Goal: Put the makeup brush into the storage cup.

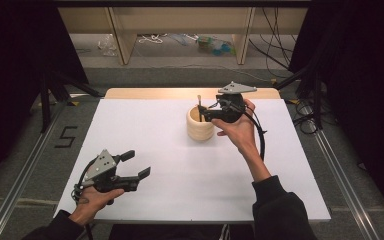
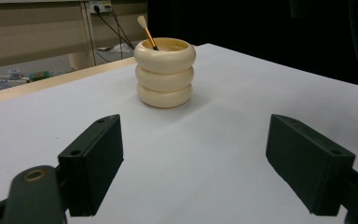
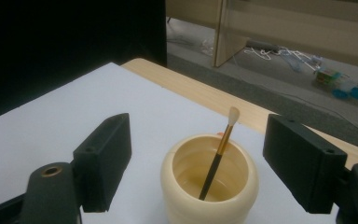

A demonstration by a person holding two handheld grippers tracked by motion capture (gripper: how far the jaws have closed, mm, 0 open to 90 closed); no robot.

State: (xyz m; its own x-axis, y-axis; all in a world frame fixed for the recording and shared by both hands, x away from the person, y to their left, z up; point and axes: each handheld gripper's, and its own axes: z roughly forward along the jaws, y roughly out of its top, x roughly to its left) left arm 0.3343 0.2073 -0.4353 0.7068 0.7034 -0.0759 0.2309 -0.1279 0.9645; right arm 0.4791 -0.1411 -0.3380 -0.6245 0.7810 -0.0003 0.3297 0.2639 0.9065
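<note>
Brush [image 3: 220,156] stands in the holder [image 3: 209,186], leaning on its rim, bristles up. Right gripper [image 1: 205,113] hovers above, wide and empty; left gripper [image 1: 136,165] waits wide over the surface [image 1: 180,165].

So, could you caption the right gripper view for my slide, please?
Open right gripper above a cream holder with a brush leaning inside.

A lab: black curtains [image 1: 10,60], loose floor cables [image 1: 275,55], and a white-topped table [image 1: 145,130].
</note>
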